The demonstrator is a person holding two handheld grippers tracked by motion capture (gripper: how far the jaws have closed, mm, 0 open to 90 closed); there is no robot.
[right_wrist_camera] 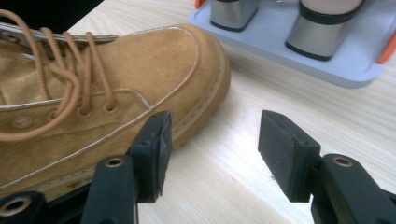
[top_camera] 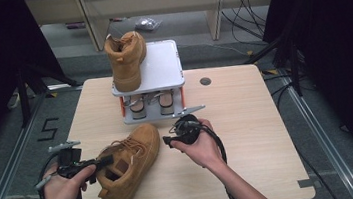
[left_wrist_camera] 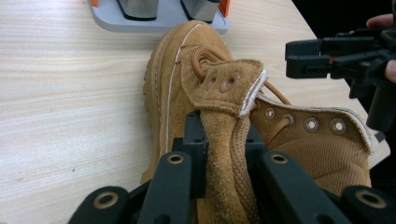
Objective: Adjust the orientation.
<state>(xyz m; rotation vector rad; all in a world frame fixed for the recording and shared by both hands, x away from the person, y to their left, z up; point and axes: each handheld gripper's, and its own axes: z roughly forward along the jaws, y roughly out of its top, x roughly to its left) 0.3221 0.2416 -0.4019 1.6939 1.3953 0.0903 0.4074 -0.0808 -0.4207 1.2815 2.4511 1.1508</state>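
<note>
Left gripper (left_wrist_camera: 224, 140): nearest; jaws clamped on the boot's tongue.
Table (top_camera: 249, 136): light wood.
Tan suede boot (top_camera: 129, 163): near left, toe toward the grey rack (top_camera: 161, 73).
Right gripper (right_wrist_camera: 212, 149): jaws wide apart, empty, beside toe.

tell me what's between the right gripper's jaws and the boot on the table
Nothing: in the right gripper view the open right gripper has only bare table between its jaws, with the boot just beside one jaw.
</note>
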